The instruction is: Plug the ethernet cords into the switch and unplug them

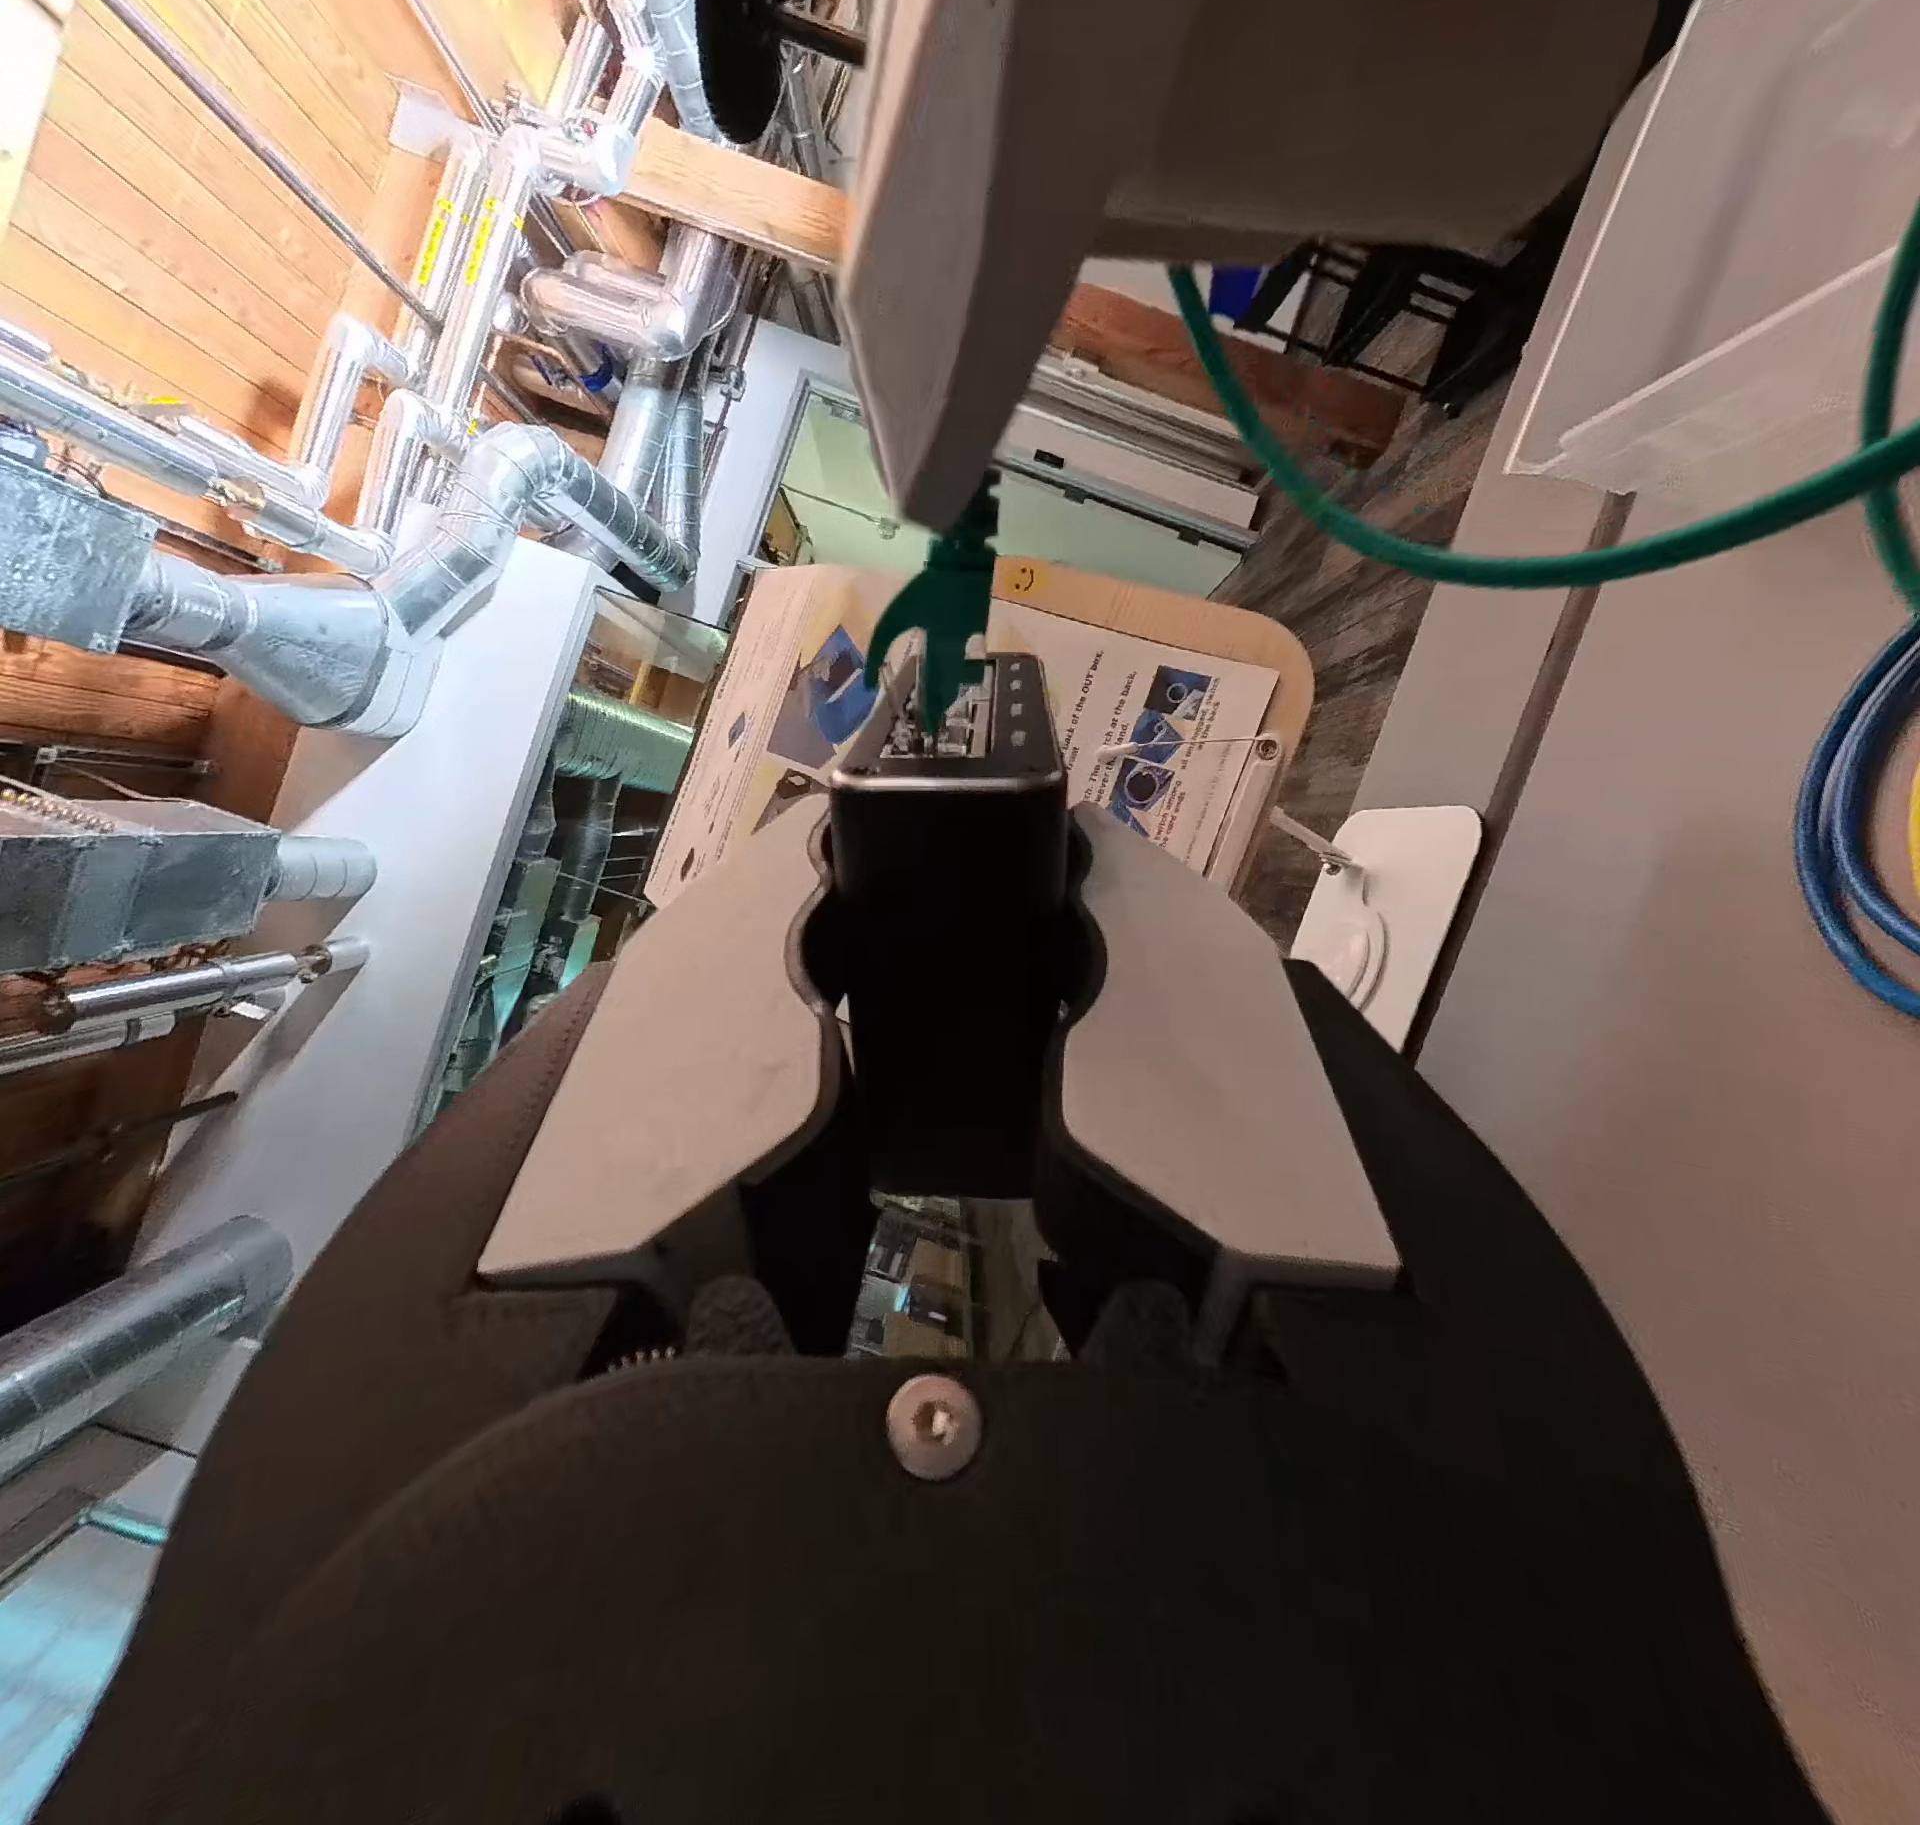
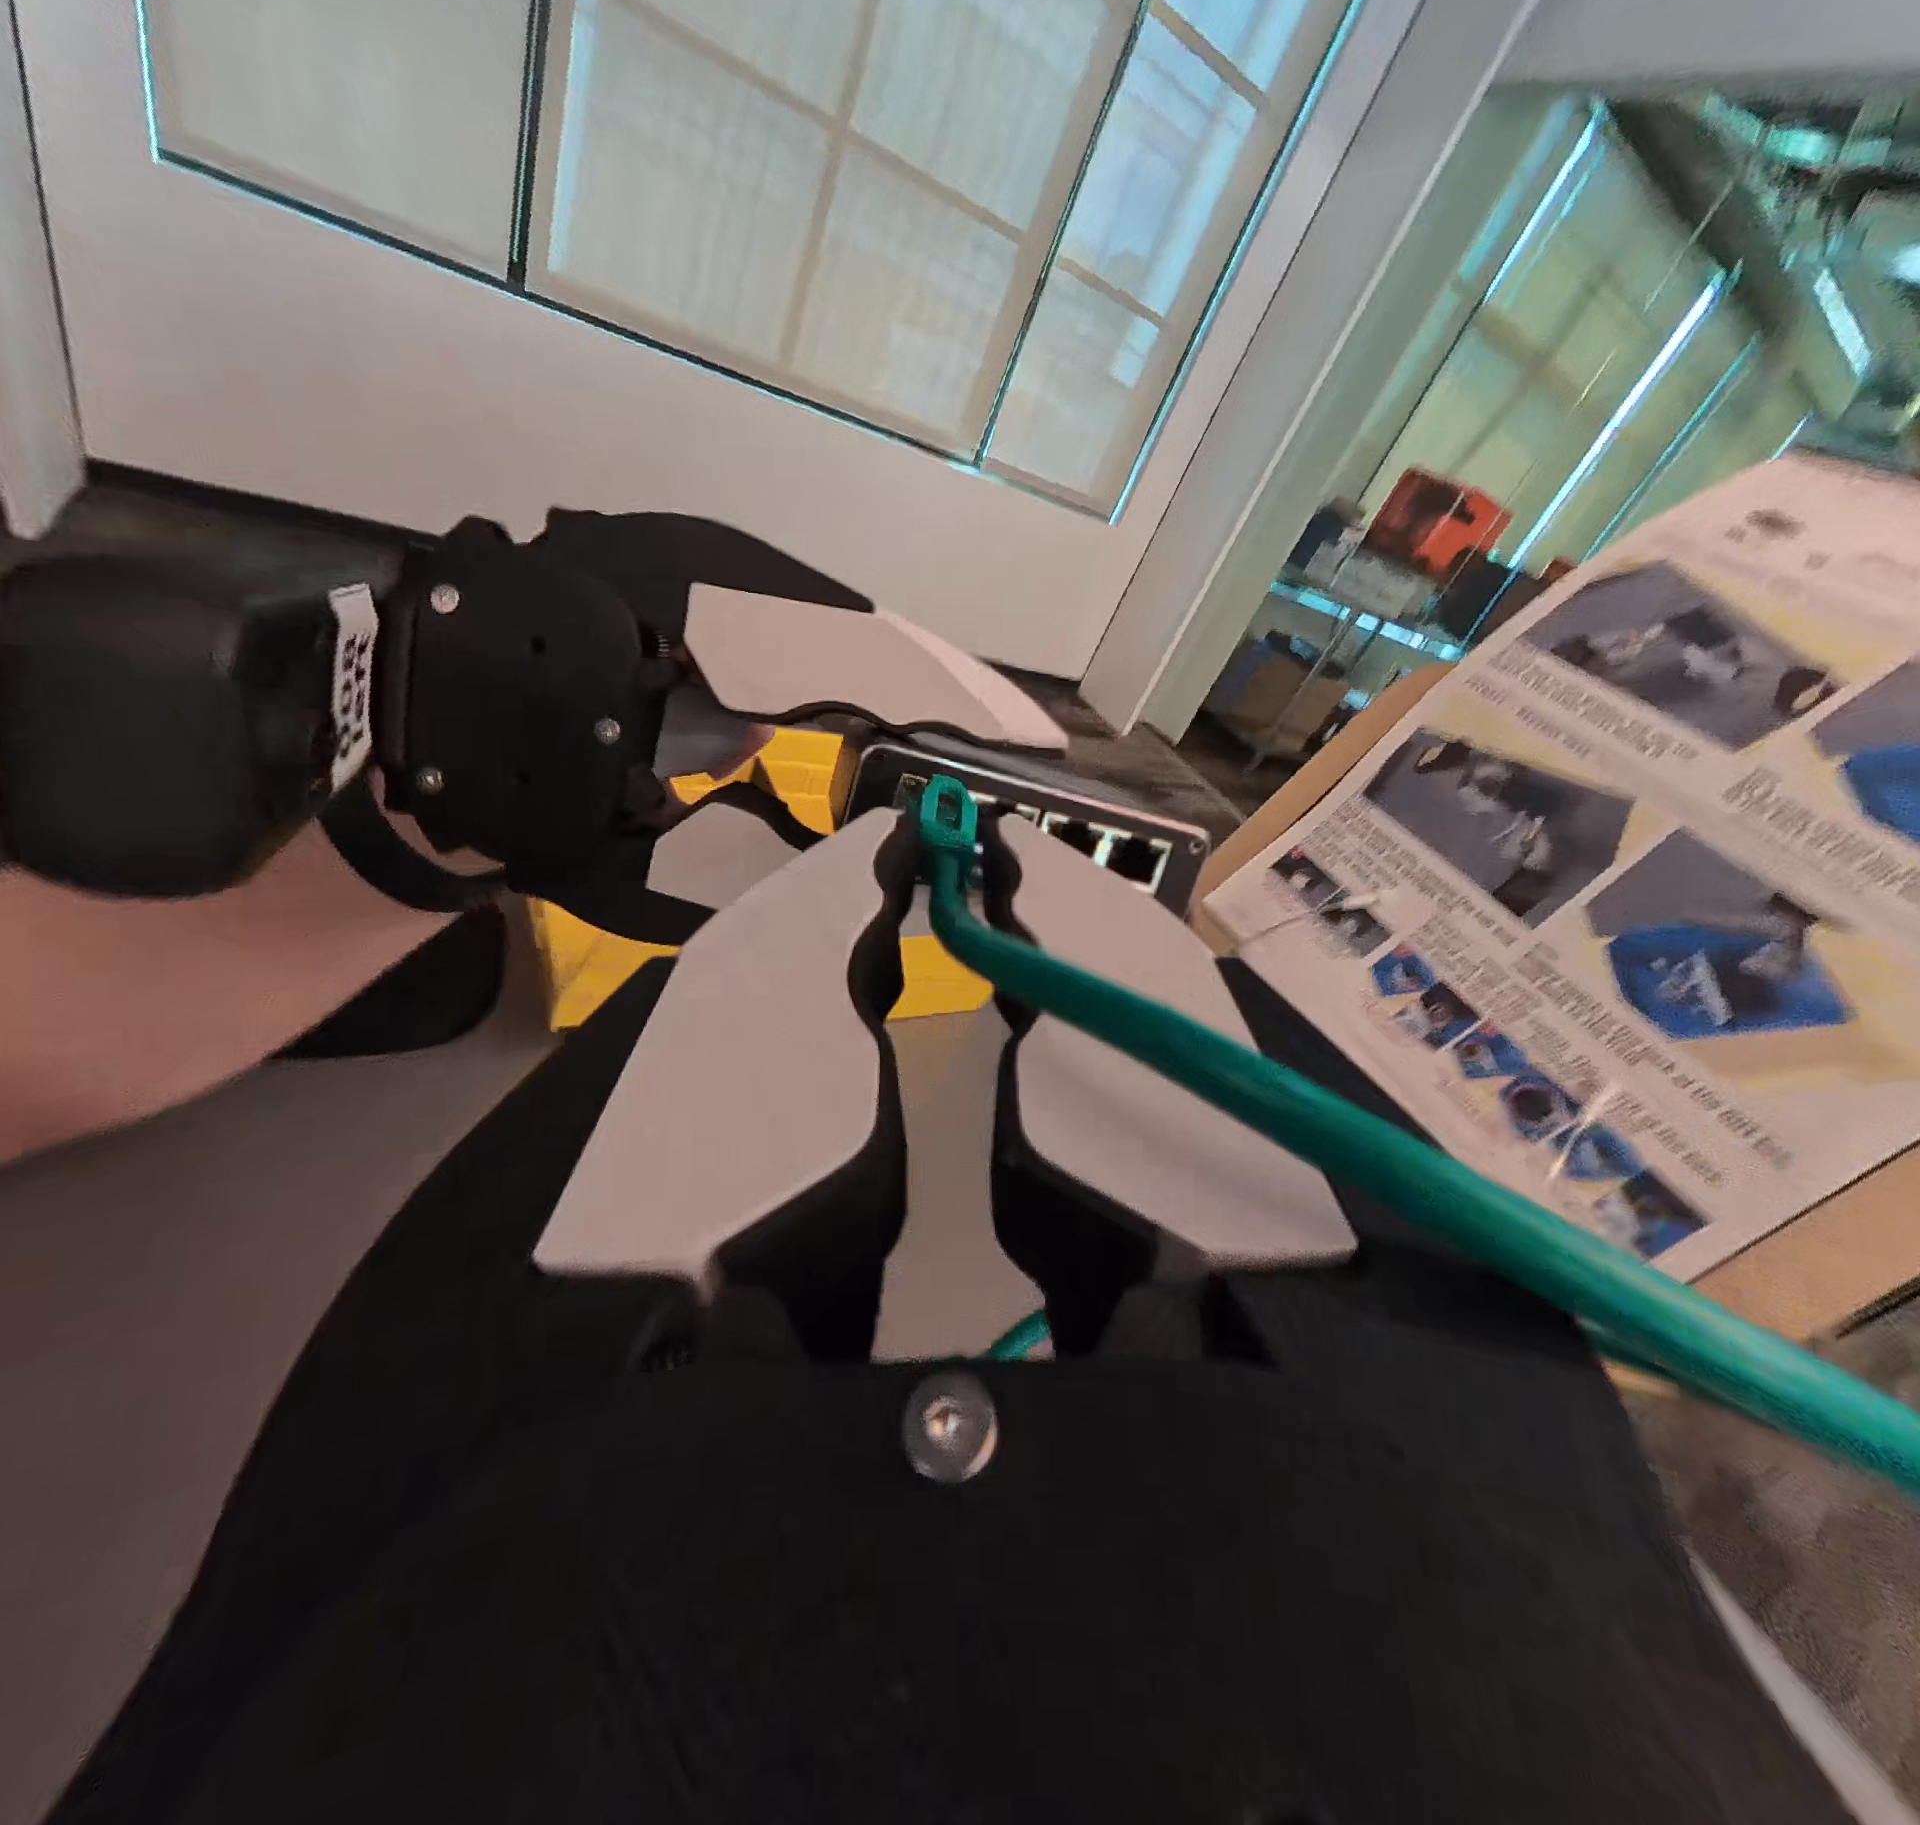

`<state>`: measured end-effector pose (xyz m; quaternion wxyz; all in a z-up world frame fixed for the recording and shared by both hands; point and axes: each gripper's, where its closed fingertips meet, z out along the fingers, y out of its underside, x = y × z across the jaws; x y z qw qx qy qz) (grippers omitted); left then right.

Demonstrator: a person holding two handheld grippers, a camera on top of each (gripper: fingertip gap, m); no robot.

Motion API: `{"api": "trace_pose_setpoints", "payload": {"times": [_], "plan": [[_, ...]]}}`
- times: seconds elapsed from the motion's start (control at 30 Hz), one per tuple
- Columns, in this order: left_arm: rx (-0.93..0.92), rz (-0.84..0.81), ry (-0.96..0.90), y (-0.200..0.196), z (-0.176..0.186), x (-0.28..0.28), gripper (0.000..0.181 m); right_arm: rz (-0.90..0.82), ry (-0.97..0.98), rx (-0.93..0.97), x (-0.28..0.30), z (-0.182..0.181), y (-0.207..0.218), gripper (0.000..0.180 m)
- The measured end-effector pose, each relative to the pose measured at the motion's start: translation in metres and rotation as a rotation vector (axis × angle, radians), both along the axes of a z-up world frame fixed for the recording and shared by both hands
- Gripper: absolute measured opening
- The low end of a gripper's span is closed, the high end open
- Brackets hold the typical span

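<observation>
My left gripper (image 1: 948,819) is shut on the black switch (image 1: 951,944) and grips its two long sides. My right gripper (image 2: 940,840) is shut on the green ethernet plug (image 2: 943,814). The plug's tip is at a port near the left end of the switch's port row (image 2: 1101,845); I cannot tell if it is fully seated. In the left wrist view the right gripper's grey finger (image 1: 956,217) comes down from above with the plug (image 1: 940,612) against the ports. The green cord (image 2: 1351,1141) trails back to the right, and it loops at the right of the left wrist view (image 1: 1558,565).
The switch sits over a yellow block (image 2: 935,975). A printed picture sheet on a wooden board (image 2: 1558,892) stands just right of the switch. A coil of blue cord (image 1: 1860,840) lies on the grey surface. A white glazed door (image 2: 623,165) is behind. One gripper's finger ends stand about 6 cm off the other's.
</observation>
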<state>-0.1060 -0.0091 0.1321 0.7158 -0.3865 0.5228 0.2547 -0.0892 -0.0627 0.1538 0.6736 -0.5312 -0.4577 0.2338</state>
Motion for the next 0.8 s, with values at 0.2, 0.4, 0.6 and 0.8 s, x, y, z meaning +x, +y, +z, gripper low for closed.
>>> {"api": "trace_pose_setpoints", "payload": {"times": [0.2, 0.4, 0.6, 0.8], "plan": [[0.009, 0.019, 0.013, 0.002, -0.001, 0.001, 0.036, -0.034, -0.037, -0.104, -0.011, -0.014, 0.011, 0.013], [0.037, 0.025, 0.029, 0.001, 0.0, 0.0, 0.036, -0.037, -0.023, -0.155, -0.011, -0.016, 0.011, 0.014], [0.049, 0.037, 0.028, 0.002, 0.001, -0.001, 0.036, -0.006, 0.0, -0.182, -0.008, -0.013, 0.008, 0.018], [0.061, 0.028, 0.034, -0.001, 0.001, 0.0, 0.036, 0.018, 0.004, -0.2, -0.006, -0.014, 0.007, 0.012]]}}
